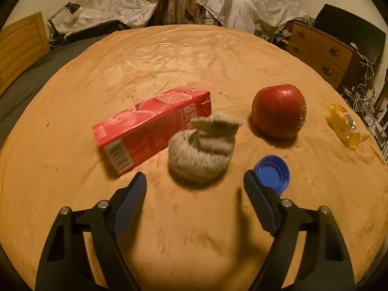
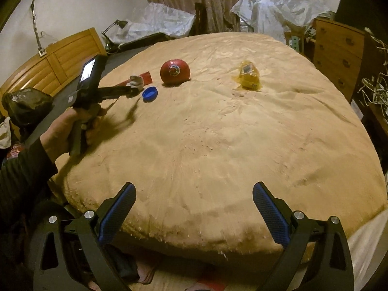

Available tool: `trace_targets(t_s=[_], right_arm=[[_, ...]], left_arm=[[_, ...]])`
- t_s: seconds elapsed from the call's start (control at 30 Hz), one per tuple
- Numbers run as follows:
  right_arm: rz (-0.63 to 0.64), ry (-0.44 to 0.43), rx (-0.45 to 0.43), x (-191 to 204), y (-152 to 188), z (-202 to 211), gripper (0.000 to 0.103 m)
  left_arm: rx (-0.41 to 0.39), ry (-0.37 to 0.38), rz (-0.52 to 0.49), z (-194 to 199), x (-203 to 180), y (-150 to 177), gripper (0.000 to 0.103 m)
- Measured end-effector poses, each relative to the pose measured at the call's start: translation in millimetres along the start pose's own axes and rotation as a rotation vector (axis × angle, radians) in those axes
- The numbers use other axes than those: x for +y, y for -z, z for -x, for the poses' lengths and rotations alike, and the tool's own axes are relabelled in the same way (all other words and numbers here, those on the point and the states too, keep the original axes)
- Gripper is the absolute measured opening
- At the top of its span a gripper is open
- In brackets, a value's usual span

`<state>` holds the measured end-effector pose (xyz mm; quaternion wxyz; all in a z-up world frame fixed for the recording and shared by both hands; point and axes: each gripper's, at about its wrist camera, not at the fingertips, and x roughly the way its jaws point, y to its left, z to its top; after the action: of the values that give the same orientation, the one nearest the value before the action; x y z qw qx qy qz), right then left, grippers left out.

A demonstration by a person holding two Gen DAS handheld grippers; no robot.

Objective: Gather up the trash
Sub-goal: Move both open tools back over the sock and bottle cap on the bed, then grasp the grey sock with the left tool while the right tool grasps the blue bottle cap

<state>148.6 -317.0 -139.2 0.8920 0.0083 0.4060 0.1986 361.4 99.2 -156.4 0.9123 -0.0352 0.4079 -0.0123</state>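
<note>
On the tan blanket (image 1: 194, 55) lie a red juice carton (image 1: 148, 126) on its side, a rolled grey sock (image 1: 203, 150), a red apple (image 1: 278, 110), a blue bottle cap (image 1: 272, 172) and a yellow wrapper (image 1: 344, 123). My left gripper (image 1: 195, 181) is open just short of the sock, its right finger beside the cap. My right gripper (image 2: 194, 194) is open and empty over the blanket's near edge. In the right wrist view the left gripper (image 2: 128, 89) reaches toward the sock (image 2: 136, 81), with the cap (image 2: 149, 94), the apple (image 2: 174, 71), the wrapper (image 2: 248, 75) and the partly hidden carton (image 2: 145, 77) nearby.
A wooden dresser (image 2: 337, 53) stands at the right with tangled cables (image 2: 373, 89). A wooden headboard (image 2: 53, 60) is at the left. Crumpled plastic sheets (image 1: 247, 4) and a curtain lie behind. A dark bag (image 2: 26, 104) hangs at the far left.
</note>
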Motion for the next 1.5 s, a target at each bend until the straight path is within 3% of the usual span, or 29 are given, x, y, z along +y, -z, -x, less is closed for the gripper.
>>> trace_targets(t_s=[0.13, 0.23, 0.33, 0.47, 0.67, 0.7, 0.77, 0.87, 1.07, 1.33, 1.5], right_arm=[[0.025, -0.010, 0.010, 1.6, -12.8, -16.2, 0.094], [0.050, -0.023, 0.010, 7.6, -26.5, -31.0, 0.085], [0.085, -0.044, 0.010, 18.7, -45.7, -52.7, 0.074], [0.133, -0.092, 0.010, 44.8, -79.8, -96.2, 0.071], [0.197, -0.131, 0.022, 88.4, -130.4, -168.6, 0.068], [0.201, -0.131, 0.023, 92.7, -135.9, -176.7, 0.067], [0.210, -0.130, 0.029, 100.5, -150.2, -196.3, 0.067], [0.223, -0.113, 0.035, 108.3, -166.5, -219.1, 0.067], [0.248, -0.100, 0.044, 119.4, -181.4, -248.4, 0.064], [0.271, -0.040, 0.025, 125.8, -180.2, -259.1, 0.041], [0.244, -0.028, 0.017, 110.4, -168.6, -244.0, 0.041]], left_arm=[[-0.007, -0.008, -0.015, -6.5, -0.7, -3.9, 0.047], [-0.032, -0.008, -0.025, -0.6, -1.7, -1.4, 0.041], [-0.042, -0.018, -0.013, 14.4, 3.7, 5.9, 0.041], [-0.039, 0.000, -0.005, 32.8, 15.0, 24.6, 0.041], [-0.013, 0.026, 0.030, 30.5, 34.1, 42.1, 0.044], [-0.012, 0.028, 0.027, 31.4, 33.7, 41.1, 0.047], [-0.020, 0.029, 0.019, 33.1, 32.4, 40.3, 0.069], [-0.029, 0.031, 0.014, 33.9, 35.0, 43.4, 0.075], [-0.031, 0.029, 0.046, 29.2, 44.2, 38.1, 0.075], [-0.031, 0.014, 0.036, 16.3, 33.0, 28.6, 0.074], [-0.027, -0.014, -0.006, 15.3, 23.4, 31.3, 0.055]])
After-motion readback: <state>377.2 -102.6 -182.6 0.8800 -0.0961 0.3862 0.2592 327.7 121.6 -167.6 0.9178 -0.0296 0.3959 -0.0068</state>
